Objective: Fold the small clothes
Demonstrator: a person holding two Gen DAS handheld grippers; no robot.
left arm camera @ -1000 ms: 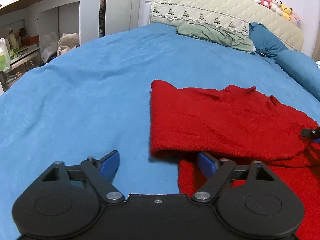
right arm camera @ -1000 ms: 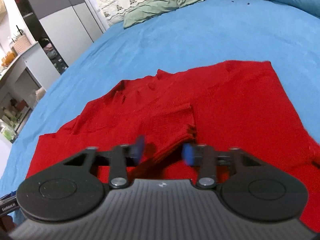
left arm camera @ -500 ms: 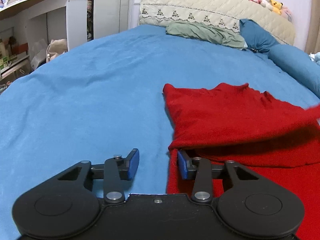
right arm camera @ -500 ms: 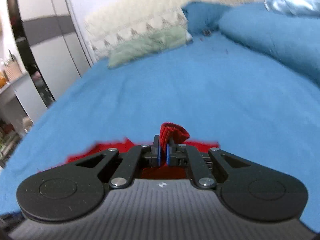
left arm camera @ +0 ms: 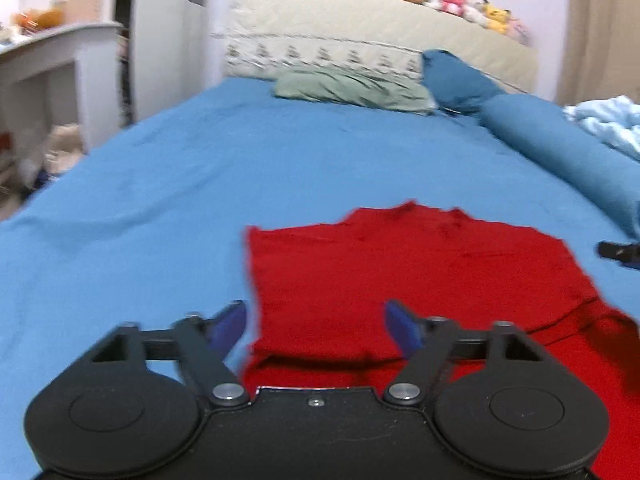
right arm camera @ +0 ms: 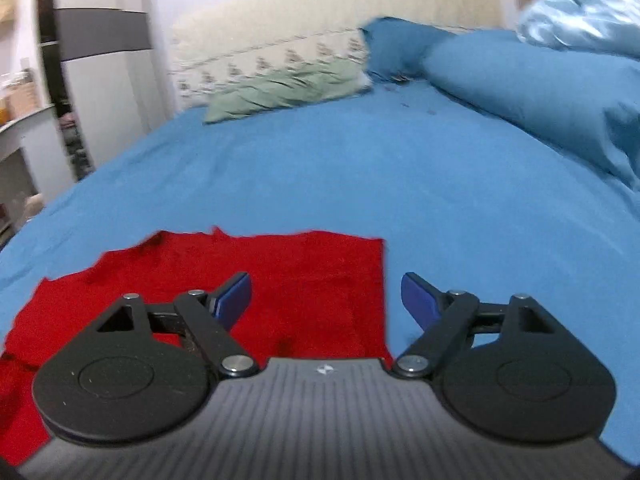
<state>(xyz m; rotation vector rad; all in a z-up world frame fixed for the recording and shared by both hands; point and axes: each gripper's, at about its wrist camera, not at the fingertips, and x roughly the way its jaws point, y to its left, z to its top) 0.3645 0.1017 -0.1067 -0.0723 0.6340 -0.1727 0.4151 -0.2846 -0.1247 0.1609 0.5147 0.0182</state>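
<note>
While the red garment [left arm camera: 400, 276] is lying flat on the blue bed sheet [left arm camera: 200, 184], near the foot edge of the bed and well apart from the headboard end, one fold is looking done: an upper layer is sitting over a lower one, with a folded lip showing just ahead of the left gripper [left arm camera: 316, 324]. In the right wrist view the same cloth [right arm camera: 304, 280] is showing a fairly square far-right corner. Judging from that, the task is partway along. At least one more fold is probably remaining, since the piece is spreading wide and a lower layer is sticking out toward the right side. Blur is making the finer creases hard to read.

Left gripper: fingers spread wide, holding nothing, hovering low over the garment's left edge, one blue pad [left arm camera: 228, 326] over bare sheet and the other over red cloth. Whether it is touching the fabric, I can't tell.

Right gripper [right arm camera: 326, 300]: jaws also spread wide, empty, straddling the garment's right edge, left pad [right arm camera: 236, 294] over red, right pad over blue sheet. It is pointing toward the pillows [right arm camera: 520, 92] at the head of the bed. Its tip is also peeking in at the right edge of the left wrist view.
</note>
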